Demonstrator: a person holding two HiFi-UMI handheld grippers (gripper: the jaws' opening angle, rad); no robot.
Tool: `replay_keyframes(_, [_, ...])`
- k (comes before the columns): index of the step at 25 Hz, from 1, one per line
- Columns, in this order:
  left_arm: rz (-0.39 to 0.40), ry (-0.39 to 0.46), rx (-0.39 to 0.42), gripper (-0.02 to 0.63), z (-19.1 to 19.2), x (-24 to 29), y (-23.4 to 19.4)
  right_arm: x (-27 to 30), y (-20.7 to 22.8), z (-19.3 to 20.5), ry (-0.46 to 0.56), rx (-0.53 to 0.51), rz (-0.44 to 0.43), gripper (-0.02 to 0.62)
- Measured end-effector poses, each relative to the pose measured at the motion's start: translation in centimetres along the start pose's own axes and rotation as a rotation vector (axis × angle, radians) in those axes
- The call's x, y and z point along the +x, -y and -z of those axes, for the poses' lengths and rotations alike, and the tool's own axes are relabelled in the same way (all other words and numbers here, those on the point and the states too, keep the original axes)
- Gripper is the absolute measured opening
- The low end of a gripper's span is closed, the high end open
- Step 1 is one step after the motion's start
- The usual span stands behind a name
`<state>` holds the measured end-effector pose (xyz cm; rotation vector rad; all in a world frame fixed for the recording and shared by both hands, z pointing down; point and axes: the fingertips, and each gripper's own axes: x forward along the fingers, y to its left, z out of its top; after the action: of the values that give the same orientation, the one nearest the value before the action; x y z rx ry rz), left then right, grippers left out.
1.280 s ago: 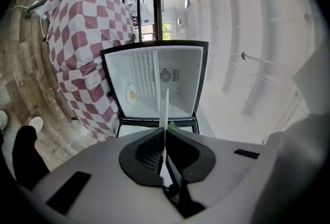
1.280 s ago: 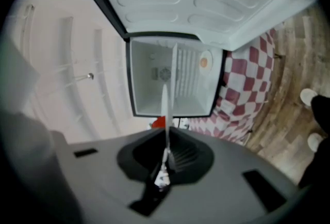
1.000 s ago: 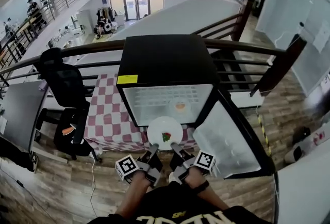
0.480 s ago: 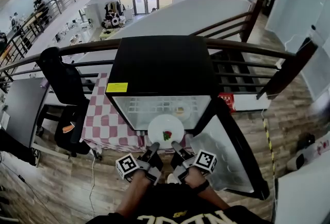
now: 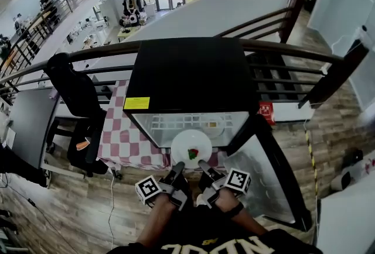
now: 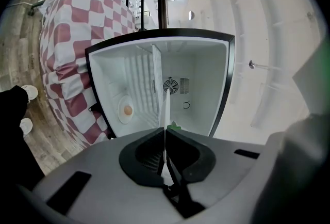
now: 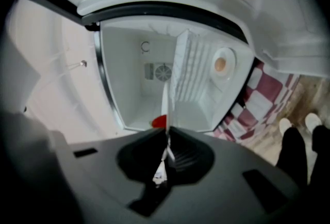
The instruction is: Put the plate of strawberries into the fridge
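In the head view a white plate [image 5: 191, 144] with one red strawberry [image 5: 192, 153] is held level at the mouth of the open black fridge [image 5: 190, 74]. My left gripper [image 5: 178, 167] is shut on the plate's near-left rim. My right gripper [image 5: 203, 165] is shut on its near-right rim. The left gripper view shows the plate edge-on [image 6: 165, 109] between the shut jaws of the left gripper [image 6: 165, 134], with the strawberry's green leaf [image 6: 174, 126] just beyond. The right gripper view has the plate edge [image 7: 166, 101] pinched in the right gripper [image 7: 168, 134], beside the red strawberry [image 7: 159, 121].
The fridge door [image 5: 261, 179] stands open to the right. Inside, a small plate with an orange item [image 5: 212, 125] rests on the wire shelf [image 6: 154, 70]. A table with a red-checked cloth [image 5: 120, 136] and a black chair [image 5: 73, 92] stand to the left, with a wooden railing [image 5: 281, 48] behind.
Both grippers have carried the plate a little closer to the fridge opening, and its far rim now overlaps the front edge. Both grips are unchanged.
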<state>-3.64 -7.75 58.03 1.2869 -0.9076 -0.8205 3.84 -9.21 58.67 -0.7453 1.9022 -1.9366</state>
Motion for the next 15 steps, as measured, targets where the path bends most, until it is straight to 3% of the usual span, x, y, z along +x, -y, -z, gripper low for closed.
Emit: replay_keyframes(15, [-0.013, -0.053, -0.011, 0.025, -4.1, 2.6, 0.3, 4.2, 0.0, -1.7, 0.047, 0.005, 0.028, 0.034])
